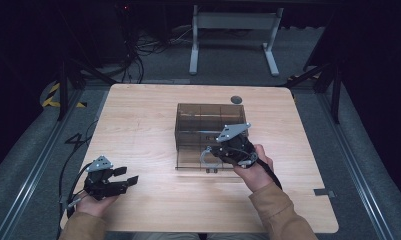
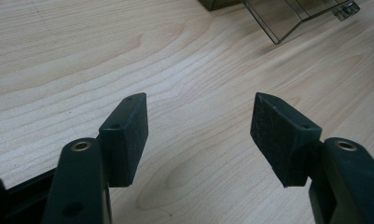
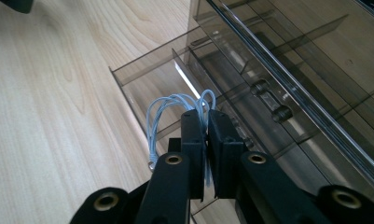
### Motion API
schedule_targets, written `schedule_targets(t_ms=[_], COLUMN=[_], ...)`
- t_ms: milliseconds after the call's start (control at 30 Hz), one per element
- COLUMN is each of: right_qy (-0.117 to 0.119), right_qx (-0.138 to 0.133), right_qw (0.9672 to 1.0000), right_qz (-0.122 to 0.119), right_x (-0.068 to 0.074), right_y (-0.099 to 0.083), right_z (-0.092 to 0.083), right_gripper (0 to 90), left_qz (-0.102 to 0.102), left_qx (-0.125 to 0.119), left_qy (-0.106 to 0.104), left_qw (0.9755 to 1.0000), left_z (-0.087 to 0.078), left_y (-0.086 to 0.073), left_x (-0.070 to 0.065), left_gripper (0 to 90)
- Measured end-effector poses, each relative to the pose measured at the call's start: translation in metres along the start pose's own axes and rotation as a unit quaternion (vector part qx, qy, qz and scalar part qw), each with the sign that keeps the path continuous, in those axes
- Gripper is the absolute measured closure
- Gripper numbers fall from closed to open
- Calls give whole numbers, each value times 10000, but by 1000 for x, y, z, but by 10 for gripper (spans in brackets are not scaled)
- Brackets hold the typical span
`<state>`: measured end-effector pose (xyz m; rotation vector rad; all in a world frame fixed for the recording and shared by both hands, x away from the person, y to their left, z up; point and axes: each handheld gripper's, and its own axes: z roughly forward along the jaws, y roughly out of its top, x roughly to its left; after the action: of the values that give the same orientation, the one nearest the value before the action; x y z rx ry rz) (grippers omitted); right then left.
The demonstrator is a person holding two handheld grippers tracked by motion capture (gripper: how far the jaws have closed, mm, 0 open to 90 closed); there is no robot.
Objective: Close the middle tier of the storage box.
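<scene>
A smoky see-through drawer box (image 1: 208,125) stands mid-table with its lower drawer (image 1: 198,159) pulled out toward me. My right gripper (image 1: 214,151) hangs over that open drawer (image 3: 142,88), shut on a coiled pale blue cable (image 3: 168,112) whose loops hang beside the jaws (image 1: 206,157). My left gripper (image 1: 128,176) rests near the table's front left, jaws wide apart with nothing between them. In the left gripper view its fingertips (image 2: 128,130) frame bare wood, and a corner of the drawer (image 2: 287,18) shows at top right.
The light wooden table (image 1: 148,125) has a small dark round disc (image 1: 236,99) near its far edge. Beyond the table lie cables and a white desk frame (image 1: 233,35) on grey floor. Metal rails run along both sides.
</scene>
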<state>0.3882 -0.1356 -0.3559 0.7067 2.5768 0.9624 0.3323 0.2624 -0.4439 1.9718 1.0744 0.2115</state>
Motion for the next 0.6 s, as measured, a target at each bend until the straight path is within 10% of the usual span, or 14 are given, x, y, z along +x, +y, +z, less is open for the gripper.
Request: schedule_targets(t_ms=[600], right_qy=[-214], right_qx=[64], right_qw=[9994], right_qz=[255], right_x=[-10], right_y=[-8], right_z=[19], right_gripper=[859], left_qz=[-2], left_qx=[3], left_qy=[-10], left_qw=[10000], left_z=[0], left_y=[0], left_x=[0], left_gripper=[378])
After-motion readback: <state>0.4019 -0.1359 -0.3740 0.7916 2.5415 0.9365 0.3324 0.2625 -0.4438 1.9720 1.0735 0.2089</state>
